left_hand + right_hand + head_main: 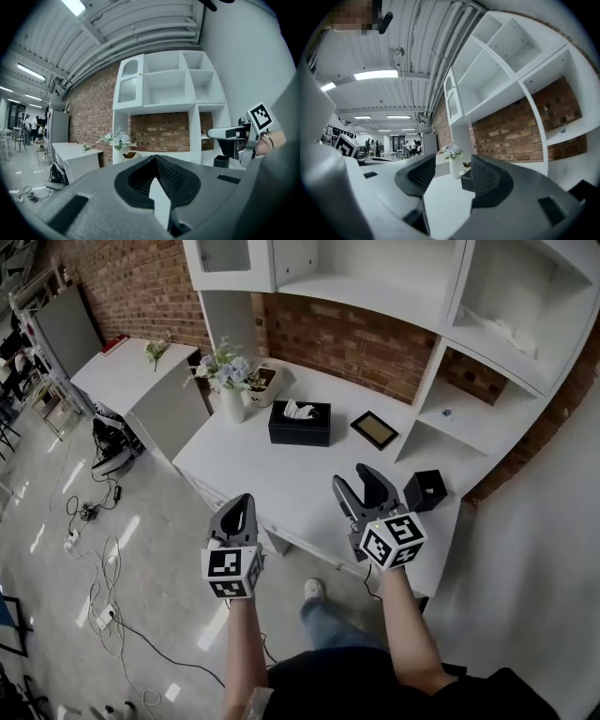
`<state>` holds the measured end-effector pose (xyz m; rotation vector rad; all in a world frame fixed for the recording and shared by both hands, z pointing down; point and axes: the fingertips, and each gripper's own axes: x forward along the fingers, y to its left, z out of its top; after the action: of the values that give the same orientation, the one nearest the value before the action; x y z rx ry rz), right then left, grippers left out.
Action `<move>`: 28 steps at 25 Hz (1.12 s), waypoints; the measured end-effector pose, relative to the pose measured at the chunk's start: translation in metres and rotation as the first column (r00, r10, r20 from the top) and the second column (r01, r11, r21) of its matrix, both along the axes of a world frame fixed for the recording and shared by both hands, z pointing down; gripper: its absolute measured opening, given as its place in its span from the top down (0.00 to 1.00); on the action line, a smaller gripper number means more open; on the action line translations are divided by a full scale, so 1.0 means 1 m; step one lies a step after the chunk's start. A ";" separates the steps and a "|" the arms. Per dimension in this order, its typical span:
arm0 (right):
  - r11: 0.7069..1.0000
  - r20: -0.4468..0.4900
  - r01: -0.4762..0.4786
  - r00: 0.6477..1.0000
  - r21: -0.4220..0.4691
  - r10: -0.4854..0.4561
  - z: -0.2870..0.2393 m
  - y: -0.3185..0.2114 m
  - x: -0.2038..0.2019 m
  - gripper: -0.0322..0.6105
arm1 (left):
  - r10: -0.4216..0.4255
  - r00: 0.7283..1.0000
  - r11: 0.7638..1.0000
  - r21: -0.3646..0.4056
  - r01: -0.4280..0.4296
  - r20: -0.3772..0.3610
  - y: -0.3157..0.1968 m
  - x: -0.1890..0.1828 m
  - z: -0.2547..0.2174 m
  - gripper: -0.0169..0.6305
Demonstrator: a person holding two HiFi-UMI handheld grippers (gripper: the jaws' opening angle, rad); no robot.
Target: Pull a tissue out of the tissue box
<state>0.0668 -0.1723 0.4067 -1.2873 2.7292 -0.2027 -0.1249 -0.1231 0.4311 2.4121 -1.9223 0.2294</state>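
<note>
Not yet started. Black tissue box [299,424] at rear edge of white desk [281,486], just beside flower vase [232,401]; tissue [298,410] protruding from top slot, untouched. Left gripper [246,500] pressed together, empty, off front edge. Right gripper [354,476] spread, empty, over front edge, well apart from box. Left to do: reach, pinch, pull.

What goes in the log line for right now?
left gripper shut, empty | right gripper open, empty | tissue box untouched
</note>
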 end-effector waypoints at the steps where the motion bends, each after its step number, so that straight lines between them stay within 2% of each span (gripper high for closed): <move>1: 1.000 0.003 0.008 1.000 -0.012 -0.008 0.002 -0.019 -0.005 0.62 | -0.004 1.000 1.000 -0.006 0.004 0.005 -0.017 -0.003 0.000 0.96; 6: 0.998 0.017 0.027 1.000 -0.049 -0.026 0.011 -0.105 -0.025 0.62 | -0.008 0.999 0.999 -0.038 0.009 0.032 -0.090 -0.016 0.004 0.96; 11: 0.995 0.030 0.042 0.999 -0.088 -0.040 0.028 -0.159 -0.037 0.62 | -0.010 0.999 0.997 -0.073 0.013 0.044 -0.144 -0.020 0.018 0.96; 20: 0.989 0.001 0.049 0.999 -0.143 -0.049 0.049 -0.192 -0.050 0.62 | 0.001 1.000 0.994 -0.107 0.002 0.022 -0.181 -0.027 0.034 0.96; 28: 0.989 -0.082 0.027 0.996 -0.142 -0.039 0.048 -0.223 -0.058 0.62 | 0.032 0.999 0.995 -0.098 -0.033 -0.016 -0.221 -0.032 0.032 0.96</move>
<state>0.0093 -0.3948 0.4545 -1.3138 2.8551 -0.3581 -0.1572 -0.3439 0.4628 2.3772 -1.8217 0.2999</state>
